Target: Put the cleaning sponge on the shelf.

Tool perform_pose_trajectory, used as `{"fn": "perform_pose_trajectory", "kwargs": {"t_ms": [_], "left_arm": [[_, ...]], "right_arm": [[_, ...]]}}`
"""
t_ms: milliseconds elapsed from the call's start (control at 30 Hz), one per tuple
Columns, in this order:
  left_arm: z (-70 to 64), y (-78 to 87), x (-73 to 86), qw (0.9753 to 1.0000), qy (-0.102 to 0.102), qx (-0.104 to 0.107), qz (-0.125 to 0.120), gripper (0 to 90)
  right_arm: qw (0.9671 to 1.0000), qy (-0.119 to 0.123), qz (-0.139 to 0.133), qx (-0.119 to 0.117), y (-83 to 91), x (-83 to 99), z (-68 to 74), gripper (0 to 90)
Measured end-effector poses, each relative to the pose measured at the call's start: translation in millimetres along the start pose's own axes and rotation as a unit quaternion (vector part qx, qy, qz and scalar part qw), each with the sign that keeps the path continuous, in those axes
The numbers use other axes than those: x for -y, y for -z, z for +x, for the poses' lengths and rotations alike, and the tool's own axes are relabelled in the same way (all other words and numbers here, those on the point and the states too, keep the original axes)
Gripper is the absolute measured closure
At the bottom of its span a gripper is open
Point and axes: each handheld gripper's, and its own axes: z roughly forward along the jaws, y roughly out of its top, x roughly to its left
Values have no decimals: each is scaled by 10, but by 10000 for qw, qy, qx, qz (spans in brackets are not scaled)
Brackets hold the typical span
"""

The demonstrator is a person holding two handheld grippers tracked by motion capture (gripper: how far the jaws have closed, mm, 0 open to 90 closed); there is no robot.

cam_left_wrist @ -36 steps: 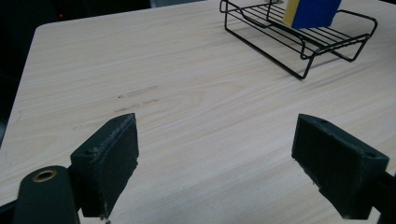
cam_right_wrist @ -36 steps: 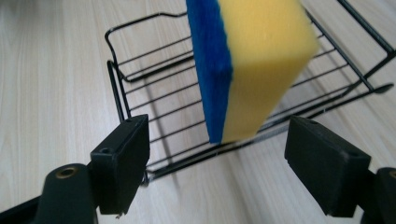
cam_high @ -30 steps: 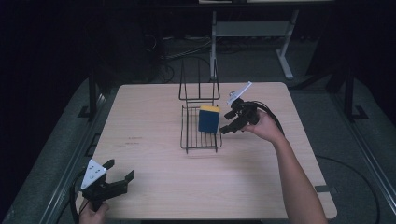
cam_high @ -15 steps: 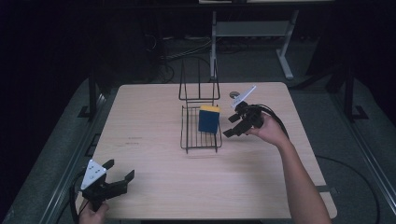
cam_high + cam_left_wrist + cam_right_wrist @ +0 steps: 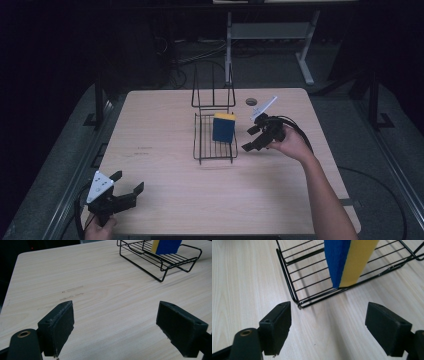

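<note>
Sponge upright in wire rack | right claw open beside rack | left claw open, well apart

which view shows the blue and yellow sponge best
The right gripper view: the sponge stands on edge in the wire rack, close up, both layers clear. The high view shows it whole but small. The left gripper view catches just its lower part at the top edge.

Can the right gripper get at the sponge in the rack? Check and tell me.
Probably yes. The right gripper is beside the wire rack with jaws open, and the sponge stands upright inside; only the low rim lies between.
</note>
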Motion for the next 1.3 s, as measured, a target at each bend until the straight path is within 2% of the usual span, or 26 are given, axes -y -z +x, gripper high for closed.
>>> {"fn": "perform_pose_trajectory", "kwargs": {"t_ms": [333, 433, 533, 667, 700, 767, 1000, 1300], "left_arm": [[-13, -2, -1, 10000, -5, 7, 4, 140], [-11, 1, 1, 10000, 8, -8, 2, 141], [-11, 4, 0, 10000, 9, -7, -6, 141], [-17, 5, -1, 10000, -1, 4, -10, 141], [-18, 4, -1, 10000, 3, 3, -7, 141], [-19, 3, -2, 10000, -9, 2, 3, 141], [-18, 2, 2, 10000, 12, -3, 5, 141], [-22, 2, 3, 10000, -11, 1, 23, 141]], "right_arm": [[10000, -47, 24, -28, 73, 47, 44, 197], [10000, 7, 29, 3, 88, 57, 72, 191], [10000, -57, -58, 7, 97, 101, 99, 191], [9999, -120, 40, 0, 88, 153, 123, 190], [9999, -109, 49, -30, 87, 159, 128, 191], [10000, -49, -13, 62, 95, 177, 156, 191], [9999, -160, 43, -37, 66, 315, 179, 190], [9999, -115, -17, -5, 100, 434, 264, 190]]}}
